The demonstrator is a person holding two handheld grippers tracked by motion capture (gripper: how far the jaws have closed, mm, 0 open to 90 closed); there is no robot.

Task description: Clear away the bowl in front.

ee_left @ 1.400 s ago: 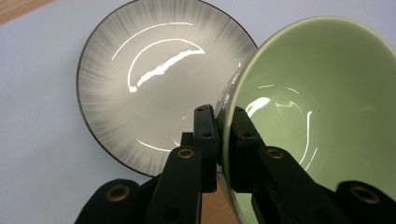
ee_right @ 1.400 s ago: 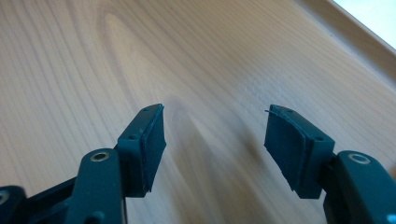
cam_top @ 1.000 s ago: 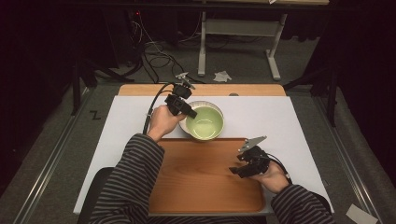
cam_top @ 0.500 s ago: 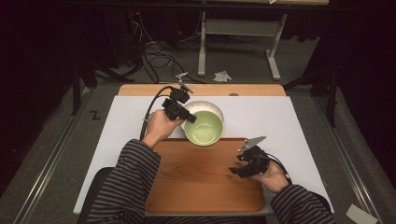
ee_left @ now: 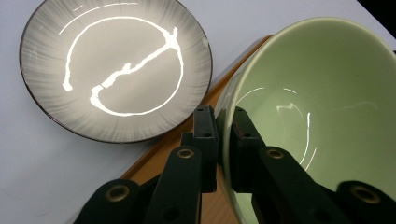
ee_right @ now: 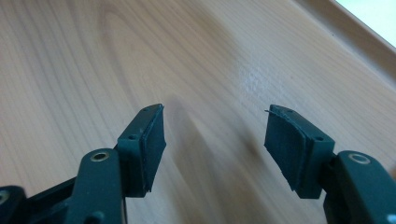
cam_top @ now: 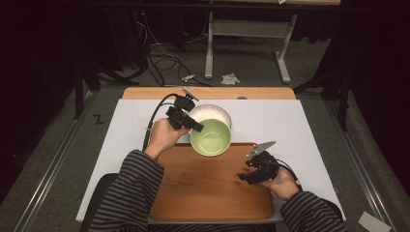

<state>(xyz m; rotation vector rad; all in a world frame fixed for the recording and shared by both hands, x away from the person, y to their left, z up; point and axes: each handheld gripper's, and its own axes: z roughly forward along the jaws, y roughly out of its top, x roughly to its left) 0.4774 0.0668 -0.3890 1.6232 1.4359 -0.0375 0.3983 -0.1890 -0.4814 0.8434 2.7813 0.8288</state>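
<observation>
The left hand-held gripper (cam_top: 193,126) is clamped on the rim of the green bowl (cam_top: 210,138), one jaw outside the wall and one inside, as the left gripper view shows clearly, with the rim (ee_left: 224,116) pinched tight between the two black pads. The green bowl (ee_left: 317,107) hangs tilted from that grip, its opening turned toward the camera, and it sits over the far edge of the wooden tray (cam_top: 208,193), just where tray meets the white bench cover (cam_top: 270,118). Beyond the left hand-held gripper, just past the bowl, lies a grey ribbed plate (cam_top: 212,113), flat on the white cover; in the left gripper view the grey ribbed plate (ee_left: 116,70) lies off to the side of the jaws, apart from them, with glare streaked across its glaze.

Over on the other side, the right hand-held gripper (cam_top: 252,173) is held low over the tray's near right part, well apart from the bowl. Its jaws stand wide apart with nothing between them; the right gripper view looks straight down at bare wood grain (ee_right: 210,70) between the two pads. The person's striped sleeves (cam_top: 130,188) come in from the bottom edge, one behind each tool.
</observation>
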